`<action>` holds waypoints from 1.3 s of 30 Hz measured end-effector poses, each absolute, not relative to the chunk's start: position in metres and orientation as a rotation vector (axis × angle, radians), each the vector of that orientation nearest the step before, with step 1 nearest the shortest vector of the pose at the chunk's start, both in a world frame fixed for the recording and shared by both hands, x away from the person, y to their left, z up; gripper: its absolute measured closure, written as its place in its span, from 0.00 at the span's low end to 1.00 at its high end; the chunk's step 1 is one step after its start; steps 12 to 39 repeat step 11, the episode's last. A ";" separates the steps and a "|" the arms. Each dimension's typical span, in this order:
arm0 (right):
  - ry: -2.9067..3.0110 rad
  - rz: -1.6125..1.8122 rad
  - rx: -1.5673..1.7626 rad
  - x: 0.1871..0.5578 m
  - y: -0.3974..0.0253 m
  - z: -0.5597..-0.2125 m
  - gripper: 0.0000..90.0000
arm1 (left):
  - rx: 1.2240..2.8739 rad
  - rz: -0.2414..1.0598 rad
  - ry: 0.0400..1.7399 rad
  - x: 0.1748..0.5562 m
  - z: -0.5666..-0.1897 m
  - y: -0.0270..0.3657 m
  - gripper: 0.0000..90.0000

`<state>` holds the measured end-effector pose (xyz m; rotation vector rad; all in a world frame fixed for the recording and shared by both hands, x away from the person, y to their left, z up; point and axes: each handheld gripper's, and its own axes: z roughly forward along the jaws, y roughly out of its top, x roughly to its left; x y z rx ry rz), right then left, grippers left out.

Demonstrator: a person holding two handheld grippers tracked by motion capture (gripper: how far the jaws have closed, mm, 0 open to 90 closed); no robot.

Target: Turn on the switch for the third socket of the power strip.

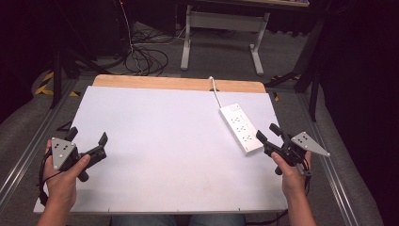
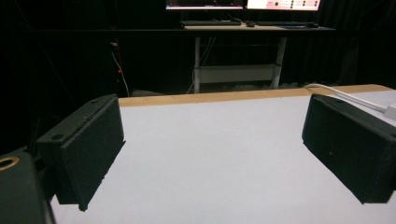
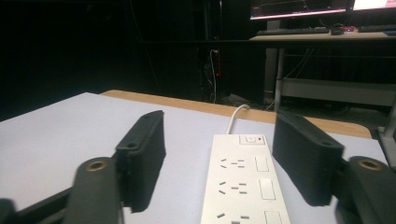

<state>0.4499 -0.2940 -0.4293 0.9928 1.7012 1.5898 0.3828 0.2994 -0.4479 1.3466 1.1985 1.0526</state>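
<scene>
Left gripper: we see the left gripper (image 1: 87, 137) near the counter's front left corner, held in the person's left hand (image 1: 61, 176). Its jaws stand wide apart with nothing between them; in the left gripper view they frame bare white surface.

Right gripper: the right gripper (image 1: 270, 132) sits at the right edge of the counter, held in the right hand (image 1: 291, 172). Its jaws are spread and released, gripping nothing. In the right gripper view they point straight along the power strip's near end.

Power strip: a white power strip (image 1: 240, 128) lies flat on the right side of the counter, angled away from us, its near end just beside the right gripper. We count several sockets, each with a rocker switch, and a main switch (image 3: 251, 139) at the far end.

Cable: a white cable (image 1: 216, 90) runs from the strip's far end over the counter's back edge.

Counter: a white counter (image 1: 155, 141) with a wooden strip along its far edge.

Beyond: dark floor with loose wires (image 1: 146, 59), and a desk frame (image 1: 221, 23).

Risk: we judge that closing on the strip's smooth, broad body could let it skid or twist out. Lifting it could pull the cable taut and drag it back. A jaw could also press a rocker switch.
</scene>
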 end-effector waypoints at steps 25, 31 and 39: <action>1.747 1.596 0.979 0.453 -0.293 -0.433 0.06 | 1.347 1.052 1.204 0.383 -0.448 0.300 0.07; 1.747 1.596 0.979 0.453 -0.293 -0.433 0.06 | 1.347 1.052 1.204 0.383 -0.448 0.300 0.07; 1.747 1.596 0.979 0.453 -0.293 -0.433 0.06 | 1.347 1.052 1.204 0.383 -0.448 0.300 0.07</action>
